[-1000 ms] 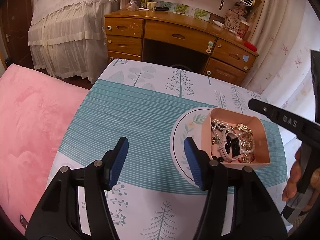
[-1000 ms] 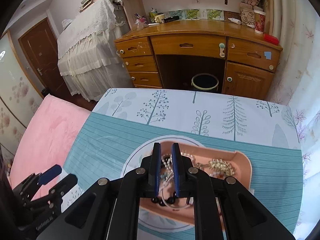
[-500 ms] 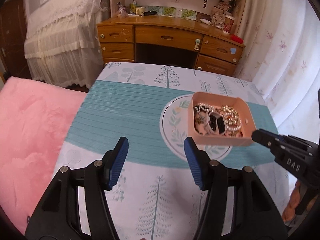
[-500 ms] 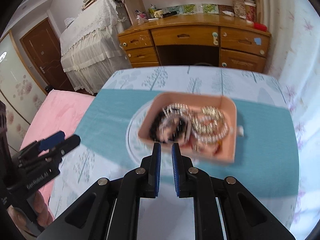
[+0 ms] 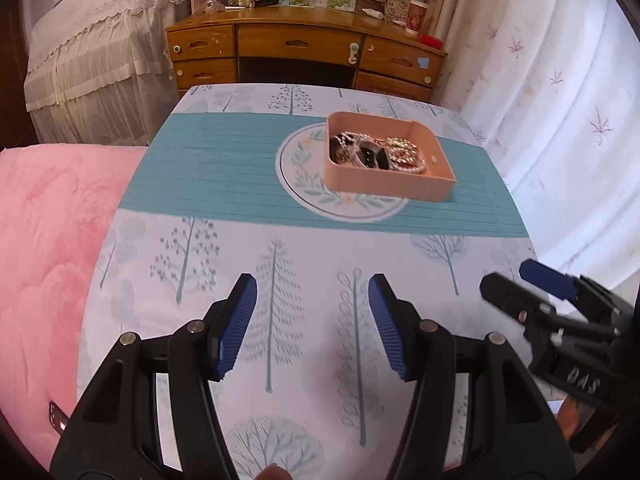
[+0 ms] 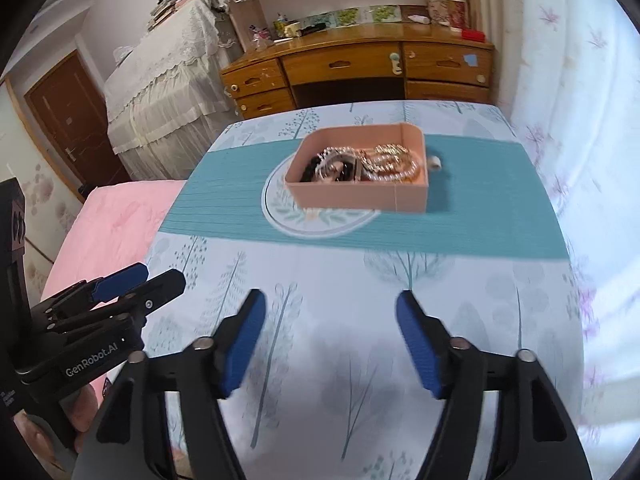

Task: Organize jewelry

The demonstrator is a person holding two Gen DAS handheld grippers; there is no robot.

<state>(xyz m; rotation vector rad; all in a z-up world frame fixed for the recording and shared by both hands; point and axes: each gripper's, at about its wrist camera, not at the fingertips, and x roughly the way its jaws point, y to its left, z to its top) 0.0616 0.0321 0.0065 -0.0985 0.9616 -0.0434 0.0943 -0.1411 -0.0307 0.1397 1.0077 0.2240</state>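
Landmark: the pink tray (image 5: 384,184) (image 6: 360,196), a shallow open box resting on a round leaf-printed mat (image 5: 308,184) in the middle of the teal runner (image 5: 208,172) on the tabletop (image 5: 280,280).
Jewelry: a tangled heap (image 5: 376,152) (image 6: 360,164) lying inside the tray, with pearl-like strands, gold-toned chains and dark pieces (single items are hard to separate).
Small white item: sits on the runner just outside the tray's right wall (image 6: 434,163); too blurred to tell what it is.
Left hand-held gripper (image 5: 312,320): fingers spread wide and holding nothing, hovering over the tree-printed cloth, well on the near side of the tray and apart from it.
Right hand-held gripper (image 6: 330,340): also spread wide and empty (its blue pads (image 6: 416,340) face each other across a broad gap), likewise on the near side of the tray and not touching it.
Tray relative to both: ahead of the fingertips, farther along the tabletop, slightly right of the left tool's centre line.
Beyond the tray: a wooden desk (image 5: 304,52) with drawers.
Left of the tray: a pink blanket (image 5: 48,248) beside the tabletop.
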